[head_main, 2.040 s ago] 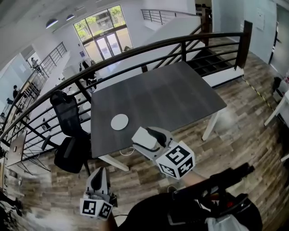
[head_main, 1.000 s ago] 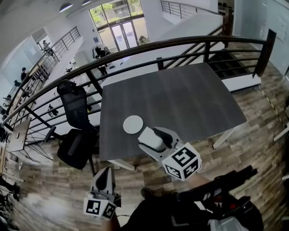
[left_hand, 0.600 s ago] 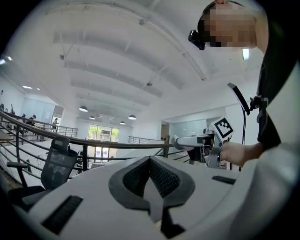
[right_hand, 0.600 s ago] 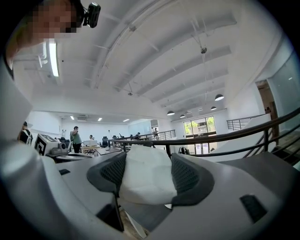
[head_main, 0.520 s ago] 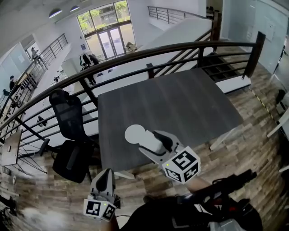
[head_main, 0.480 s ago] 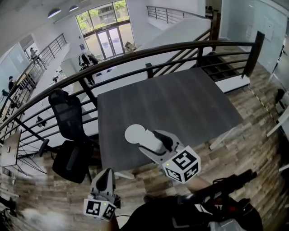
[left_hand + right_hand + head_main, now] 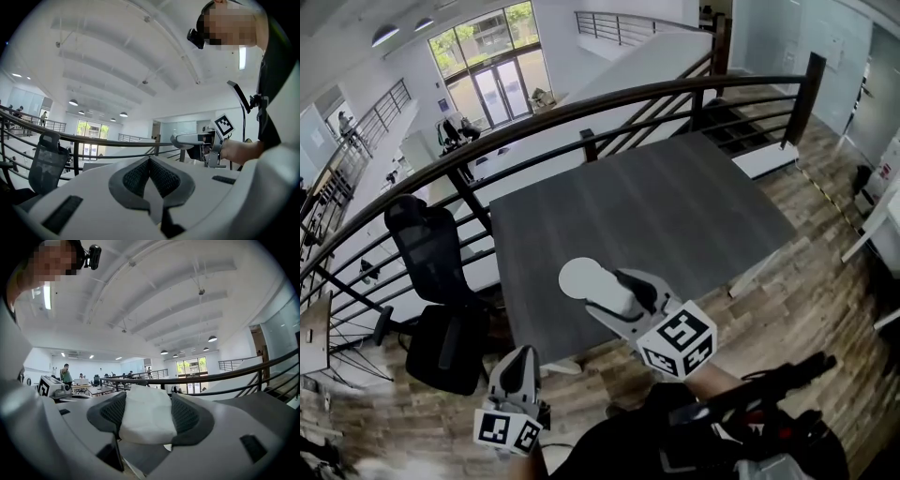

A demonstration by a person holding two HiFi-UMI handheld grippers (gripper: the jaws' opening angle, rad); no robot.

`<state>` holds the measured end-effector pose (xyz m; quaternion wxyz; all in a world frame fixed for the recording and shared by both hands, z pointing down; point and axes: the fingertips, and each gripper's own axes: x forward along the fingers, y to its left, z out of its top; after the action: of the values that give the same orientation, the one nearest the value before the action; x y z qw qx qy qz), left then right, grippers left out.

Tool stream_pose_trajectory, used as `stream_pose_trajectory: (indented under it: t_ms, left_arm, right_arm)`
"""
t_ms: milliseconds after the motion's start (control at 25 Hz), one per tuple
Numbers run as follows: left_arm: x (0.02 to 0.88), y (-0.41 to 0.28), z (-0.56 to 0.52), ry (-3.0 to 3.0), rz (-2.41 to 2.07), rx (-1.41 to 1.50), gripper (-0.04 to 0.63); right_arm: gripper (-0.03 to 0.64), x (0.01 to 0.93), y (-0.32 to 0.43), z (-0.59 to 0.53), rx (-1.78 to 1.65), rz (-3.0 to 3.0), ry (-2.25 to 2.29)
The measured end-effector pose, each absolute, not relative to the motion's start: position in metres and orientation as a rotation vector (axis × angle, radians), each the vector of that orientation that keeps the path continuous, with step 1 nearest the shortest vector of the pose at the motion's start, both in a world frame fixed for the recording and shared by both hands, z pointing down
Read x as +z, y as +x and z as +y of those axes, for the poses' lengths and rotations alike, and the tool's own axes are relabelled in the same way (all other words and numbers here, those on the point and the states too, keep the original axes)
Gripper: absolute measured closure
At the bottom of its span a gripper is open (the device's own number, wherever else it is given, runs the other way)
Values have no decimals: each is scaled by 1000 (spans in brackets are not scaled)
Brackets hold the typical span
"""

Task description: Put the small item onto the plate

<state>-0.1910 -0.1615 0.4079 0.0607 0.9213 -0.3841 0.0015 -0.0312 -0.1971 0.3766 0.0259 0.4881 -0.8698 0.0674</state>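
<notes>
A round white plate (image 7: pixel 577 275) lies near the front left of the dark grey table (image 7: pixel 675 206). My right gripper (image 7: pixel 617 287) hovers with its tip at the plate's right edge, shut on a small white padded item (image 7: pixel 606 296). In the right gripper view the white item (image 7: pixel 146 422) fills the gap between the two dark pads (image 7: pixel 110 414). My left gripper (image 7: pixel 516 364) hangs low over the wood floor, in front of the table's left corner. Its pads (image 7: pixel 136 177) meet with nothing between them. The right gripper (image 7: pixel 194 139) also shows in the left gripper view.
A black railing (image 7: pixel 581 108) curves round the far and left sides of the table. A black office chair (image 7: pixel 431 262) stands left of the table. Wood floor (image 7: pixel 806 300) lies in front and to the right. The table's front edge (image 7: pixel 581 349) runs just under my right gripper.
The right gripper, with the white item in it, has come from right of the plate to its right edge. The head view has shifted a little. The left gripper stays low.
</notes>
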Motion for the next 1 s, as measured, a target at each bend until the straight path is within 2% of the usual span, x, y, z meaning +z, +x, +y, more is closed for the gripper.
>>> stream_pose_trajectory:
  t_ms: [480,760,1000]
  left_arm:
    - [404,-191,-198,2755,-1227,24,591]
    - [387,-163,-234,2762,-1315,55,591]
    - [358,-149,-248,2772,-1321,-50,591]
  right_arm:
    - [309,388,-32,-248,249,-2711,1456]
    - [310,390,-5,-305,252,-2756,1383]
    - [308,390,-8,-335,261,-2784,1322]
